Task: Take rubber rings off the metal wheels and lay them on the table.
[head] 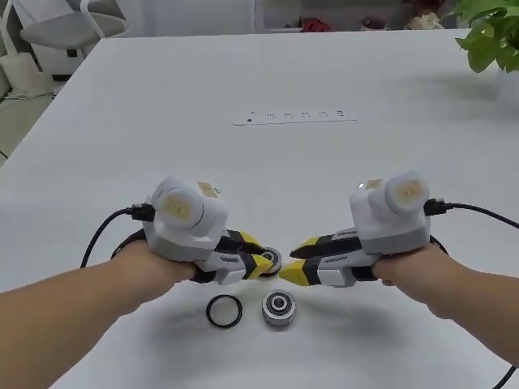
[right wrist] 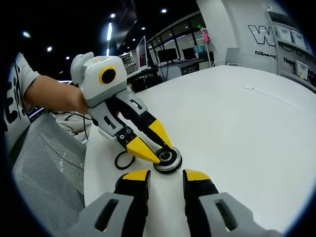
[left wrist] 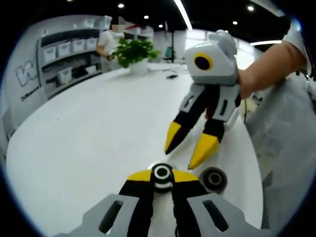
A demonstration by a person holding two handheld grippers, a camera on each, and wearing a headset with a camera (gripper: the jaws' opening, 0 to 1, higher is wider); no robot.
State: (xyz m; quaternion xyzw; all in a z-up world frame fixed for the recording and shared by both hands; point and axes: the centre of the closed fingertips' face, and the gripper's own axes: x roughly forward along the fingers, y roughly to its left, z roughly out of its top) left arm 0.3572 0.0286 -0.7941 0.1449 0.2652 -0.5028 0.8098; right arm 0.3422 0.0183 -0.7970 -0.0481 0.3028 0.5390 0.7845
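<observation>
The left gripper (head: 259,259) has its yellow-tipped fingers closed on a small metal wheel (head: 271,259), holding it just above the table (head: 243,73). In the left gripper view the wheel (left wrist: 162,173) sits pinched between the two fingertips, with a pale face, a dark hub and a dark band at its edge. In the right gripper view the same wheel (right wrist: 168,160) shows a silvery rim around a black inner circle. I cannot tell if that dark band is a rubber ring.

Below the left fingers a loose black ring (head: 224,310) lies flat on the table, thin and round. Just right of it, touching nothing, lies a second wheel (head: 279,308), silver with a dark circle and a bright hub. That makes two wheels and one loose ring.

The right gripper (head: 293,261) points at the held wheel, just beside it, with its fingers apart and nothing between them. Its own view shows the gap (right wrist: 165,177) clearly.

Beyond both pairs of fingers a white power strip (head: 293,118) is set in the table.

On the wall a large "W" (right wrist: 261,34) can be read. The smaller writing under it is too blurred.
</observation>
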